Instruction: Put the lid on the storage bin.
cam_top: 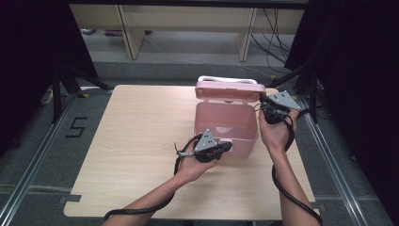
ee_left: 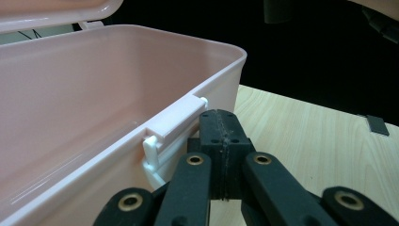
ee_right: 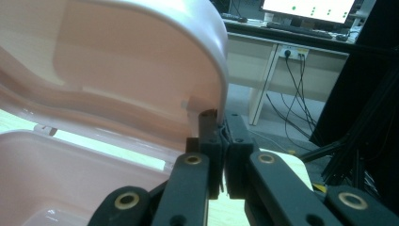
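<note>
Pink box [cam_top: 226, 123] lid [cam_top: 229, 90] up, right gripper [cam_top: 266, 104] pinching lid edge.

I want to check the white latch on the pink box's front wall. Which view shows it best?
The left gripper view: the white latch sits close and sharp beside the left gripper. The high view has it partly behind that gripper. The right gripper view faces the lid instead.

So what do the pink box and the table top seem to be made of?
The pink box looks like moulded plastic, smooth and slightly glossy: thin walls, rounded corners, and light passing softly through them. Its white latch looks like plastic too. The table top shows a pale wood grain with a matt, flat surface; it may be laminate rather than solid wood.
</note>
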Motion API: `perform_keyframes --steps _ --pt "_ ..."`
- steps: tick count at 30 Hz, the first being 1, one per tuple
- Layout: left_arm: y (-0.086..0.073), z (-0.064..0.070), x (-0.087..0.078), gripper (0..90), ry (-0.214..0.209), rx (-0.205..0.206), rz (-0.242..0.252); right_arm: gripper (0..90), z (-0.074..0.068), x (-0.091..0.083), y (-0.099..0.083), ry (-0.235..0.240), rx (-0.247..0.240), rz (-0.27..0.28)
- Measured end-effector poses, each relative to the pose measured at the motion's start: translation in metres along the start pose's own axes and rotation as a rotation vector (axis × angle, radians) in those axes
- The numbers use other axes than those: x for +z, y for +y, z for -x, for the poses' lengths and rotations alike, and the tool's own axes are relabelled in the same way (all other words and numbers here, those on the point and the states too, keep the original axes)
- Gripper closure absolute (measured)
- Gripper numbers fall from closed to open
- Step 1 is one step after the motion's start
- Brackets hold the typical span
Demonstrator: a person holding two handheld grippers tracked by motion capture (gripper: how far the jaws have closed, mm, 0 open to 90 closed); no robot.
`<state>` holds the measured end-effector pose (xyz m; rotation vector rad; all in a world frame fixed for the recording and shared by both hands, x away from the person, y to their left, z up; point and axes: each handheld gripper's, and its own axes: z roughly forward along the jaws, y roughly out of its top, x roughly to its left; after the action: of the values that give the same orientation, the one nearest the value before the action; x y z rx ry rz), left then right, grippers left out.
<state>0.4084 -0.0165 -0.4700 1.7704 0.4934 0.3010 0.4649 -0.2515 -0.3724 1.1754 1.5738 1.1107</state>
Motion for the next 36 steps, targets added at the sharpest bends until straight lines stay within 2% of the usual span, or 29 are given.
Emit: perform_keyframes --steps 4,5,6,8,16,20,21,26,27,30,32,33,36 --pt "0.000 0.000 0.000 90.0 -0.001 0.001 -0.001 89.0 -0.002 -0.002 -0.003 0.001 0.008 0.006" --pt "0.000 0.000 0.000 90.0 -0.001 0.001 -0.002 89.0 -0.001 -0.003 -0.004 -0.007 -0.006 0.008" --pt "0.000 0.000 0.000 90.0 -0.001 0.002 -0.003 88.9 -0.002 -0.004 -0.004 0.002 0.013 0.000" --pt "0.000 0.000 0.000 90.0 -0.002 0.002 -0.003 88.9 -0.004 -0.006 -0.006 -0.011 0.023 -0.002" --pt "0.000 0.000 0.000 90.0 -0.002 0.002 0.000 88.8 -0.004 -0.010 -0.013 -0.009 -0.004 0.017" --pt "0.000 0.000 0.000 90.0 -0.001 0.001 0.001 88.7 -0.007 -0.012 -0.015 -0.018 0.015 0.010" --pt "0.000 0.000 0.000 90.0 -0.001 0.001 0.000 88.7 -0.006 -0.012 -0.016 -0.020 0.000 0.017" --pt "0.000 0.000 0.000 90.0 0.000 0.001 -0.001 88.5 -0.008 -0.015 -0.019 -0.016 0.017 0.007" --pt "0.000 0.000 0.000 90.0 0.000 0.001 -0.001 88.5 -0.010 -0.016 -0.020 -0.022 0.036 0.007" --pt "0.000 0.000 0.000 90.0 -0.001 0.001 -0.004 88.4 -0.008 -0.016 -0.022 -0.021 0.014 0.017" --pt "0.001 0.000 0.000 90.0 0.000 -0.001 -0.002 88.4 -0.010 -0.017 -0.023 -0.022 0.033 0.010" --pt "0.001 0.000 0.000 90.0 0.002 0.002 -0.002 88.3 -0.008 -0.016 -0.023 -0.019 0.013 0.017" --pt "0.001 0.000 0.000 90.0 0.002 0.003 -0.003 88.2 -0.010 -0.017 -0.025 -0.016 0.035 0.016"
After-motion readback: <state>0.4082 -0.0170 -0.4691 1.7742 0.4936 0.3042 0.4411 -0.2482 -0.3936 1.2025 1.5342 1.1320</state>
